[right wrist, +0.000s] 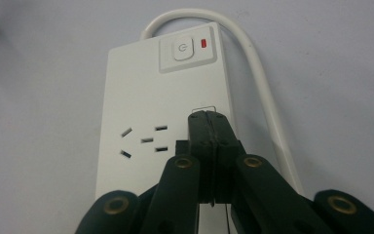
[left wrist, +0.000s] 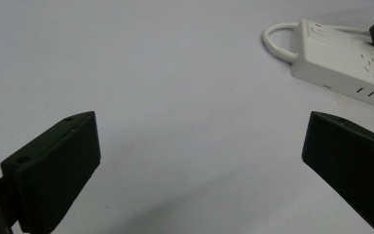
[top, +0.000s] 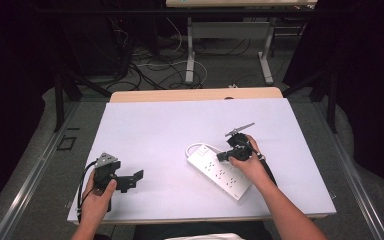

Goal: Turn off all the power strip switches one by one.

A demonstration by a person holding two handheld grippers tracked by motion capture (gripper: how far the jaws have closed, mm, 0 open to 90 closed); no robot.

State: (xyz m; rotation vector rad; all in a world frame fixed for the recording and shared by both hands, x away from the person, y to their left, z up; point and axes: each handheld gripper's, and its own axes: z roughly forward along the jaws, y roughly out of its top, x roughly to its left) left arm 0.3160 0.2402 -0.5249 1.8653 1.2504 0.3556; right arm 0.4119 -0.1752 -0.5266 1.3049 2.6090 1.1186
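Right gripper view: right claw (right wrist: 213, 127) clenched, tips on power strip (right wrist: 141, 87); left claw (left wrist: 199, 170) released.

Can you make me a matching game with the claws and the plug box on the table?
1. left claw
2. right claw
3. power strip
4. little light on the strip

a. white
b. red
c. wide open, over the bare table
d. shut, tips on the strip

Pairs: 1-c, 2-d, 3-a, 4-b
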